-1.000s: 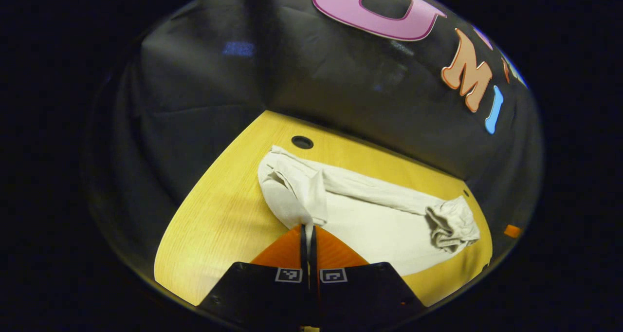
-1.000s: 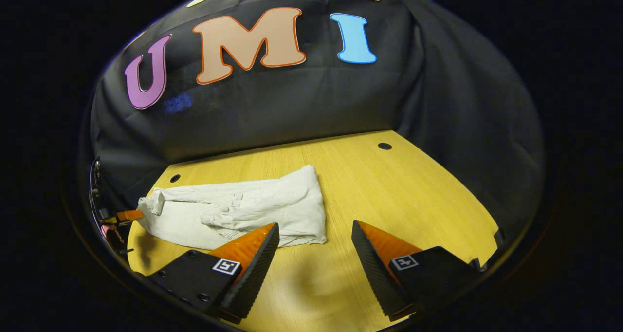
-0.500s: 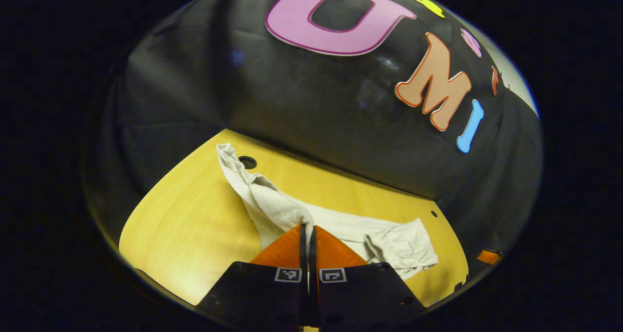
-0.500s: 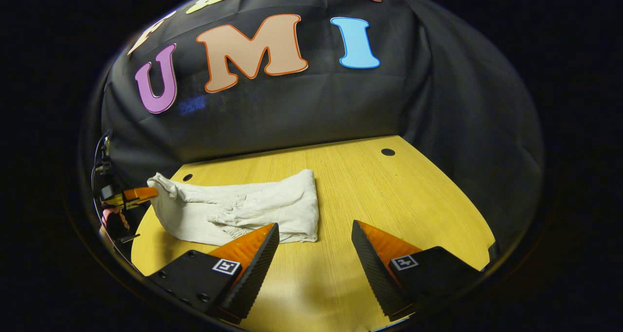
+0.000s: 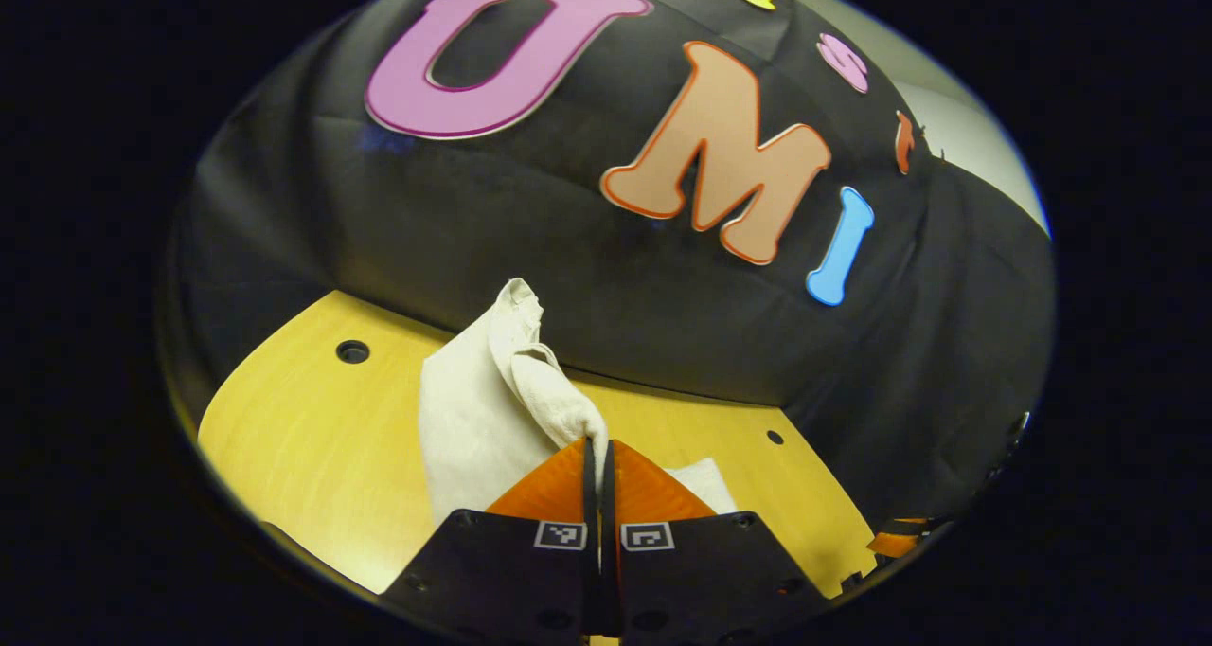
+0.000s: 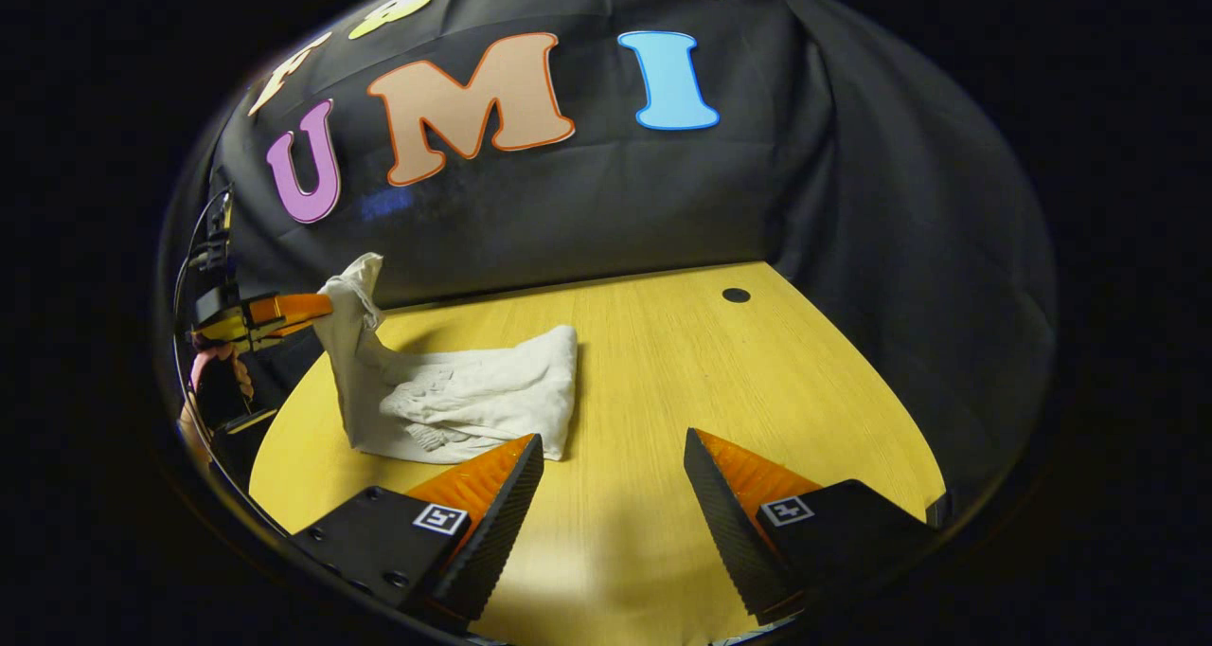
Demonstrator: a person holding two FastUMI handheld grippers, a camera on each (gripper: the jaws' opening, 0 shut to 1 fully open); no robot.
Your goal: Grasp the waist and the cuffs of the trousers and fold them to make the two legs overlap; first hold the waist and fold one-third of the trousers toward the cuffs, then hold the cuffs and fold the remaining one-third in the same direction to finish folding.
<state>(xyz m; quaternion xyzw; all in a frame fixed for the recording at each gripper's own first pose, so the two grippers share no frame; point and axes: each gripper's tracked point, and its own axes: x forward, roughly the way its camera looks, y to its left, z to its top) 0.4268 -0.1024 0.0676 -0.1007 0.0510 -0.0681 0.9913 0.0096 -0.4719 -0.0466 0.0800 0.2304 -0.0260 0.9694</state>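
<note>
The white trousers [image 6: 454, 395] lie partly on the yellow table [image 6: 663, 371], with one end lifted off it. My left gripper [image 5: 598, 449] is shut on that raised end of the trousers [image 5: 502, 390], and cloth hangs down from its fingertips. In the right gripper view the left gripper [image 6: 317, 307] shows at the far left with a hand behind it, holding the cloth up well above the table. My right gripper [image 6: 611, 449] stands open low over the table, just right of the trousers' other end, with nothing between its fingers.
The table [image 5: 312, 419] has small round holes [image 6: 736, 296] [image 5: 352, 351] near its back corners. The black cloth wall [image 6: 568, 201] closes the back and both sides. Bare tabletop spreads to the right of the trousers.
My left gripper has lifted its end of the trousers high off the table and carried it toward the other end. The right gripper has stayed open, barely shifting.
</note>
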